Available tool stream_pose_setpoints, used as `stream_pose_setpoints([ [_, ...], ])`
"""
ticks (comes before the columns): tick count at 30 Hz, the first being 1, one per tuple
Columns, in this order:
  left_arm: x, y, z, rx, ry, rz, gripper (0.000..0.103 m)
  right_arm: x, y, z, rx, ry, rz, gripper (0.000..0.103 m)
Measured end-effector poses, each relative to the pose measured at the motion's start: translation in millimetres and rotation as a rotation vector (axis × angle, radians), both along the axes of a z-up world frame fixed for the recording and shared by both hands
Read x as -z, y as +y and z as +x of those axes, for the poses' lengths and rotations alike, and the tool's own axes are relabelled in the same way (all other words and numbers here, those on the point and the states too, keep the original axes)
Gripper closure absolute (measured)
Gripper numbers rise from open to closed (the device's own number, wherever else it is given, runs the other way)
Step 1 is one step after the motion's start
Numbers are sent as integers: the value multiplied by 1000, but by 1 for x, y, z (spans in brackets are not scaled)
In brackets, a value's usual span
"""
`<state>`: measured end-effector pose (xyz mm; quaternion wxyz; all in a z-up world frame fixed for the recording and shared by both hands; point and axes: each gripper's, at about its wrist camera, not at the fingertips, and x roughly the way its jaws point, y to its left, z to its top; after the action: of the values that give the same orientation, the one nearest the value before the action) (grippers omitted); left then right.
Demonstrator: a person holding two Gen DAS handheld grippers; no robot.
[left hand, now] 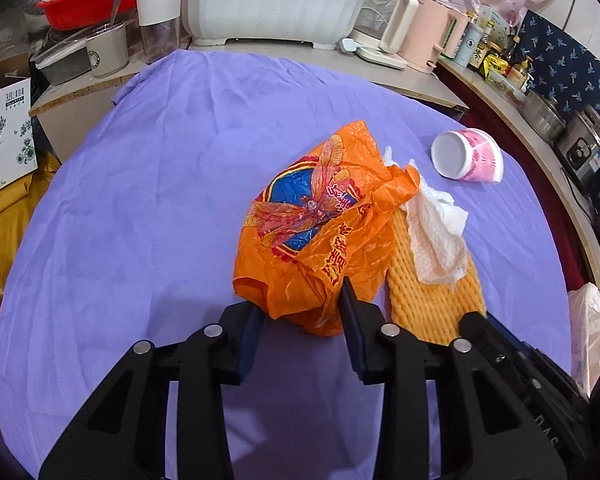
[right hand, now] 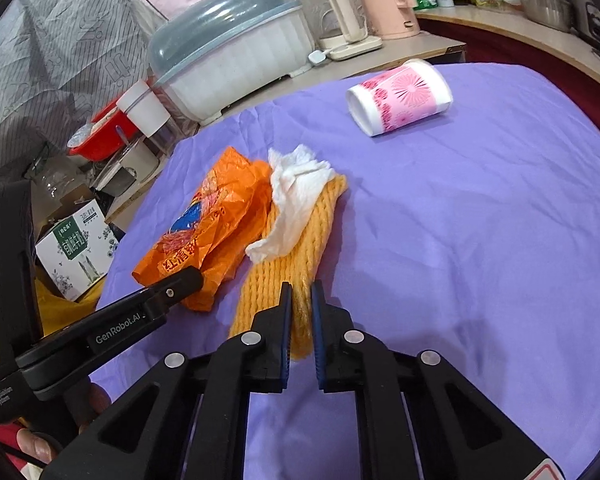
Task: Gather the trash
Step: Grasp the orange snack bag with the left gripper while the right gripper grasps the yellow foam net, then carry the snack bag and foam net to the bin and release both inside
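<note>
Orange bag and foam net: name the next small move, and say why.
Probably close the left hand-held gripper on the orange bag: its fingers stand open around the bag's near edge, while the right hand-held gripper already pinches the yellow foam net.

My left gripper [left hand: 300,312] stands open, its 2 jaws either side of the orange plastic bag's [left hand: 316,224] near end. Right of the bag lie yellow foam netting [left hand: 428,300], crumpled tissue [left hand: 436,236] and, toward the table's [left hand: 160,200] right edge, a tipped pink cup [left hand: 470,155].
</note>
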<state>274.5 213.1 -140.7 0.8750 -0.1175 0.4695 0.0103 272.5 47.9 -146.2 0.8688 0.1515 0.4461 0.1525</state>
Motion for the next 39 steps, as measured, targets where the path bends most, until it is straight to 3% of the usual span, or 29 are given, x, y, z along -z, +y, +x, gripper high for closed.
stream_pose_setpoints([
  [11, -30, -42, -48, 55, -44, -12, 70, -41, -66, -57, 108, -83, -33, 94],
  [22, -70, -111, -98, 161, -107, -13, 70, -88, -136, -119, 216, -198, -45, 94],
  [39, -104, -252, -133, 401, -166, 6, 70, -108, -267, -189, 461, -256, -26, 94],
])
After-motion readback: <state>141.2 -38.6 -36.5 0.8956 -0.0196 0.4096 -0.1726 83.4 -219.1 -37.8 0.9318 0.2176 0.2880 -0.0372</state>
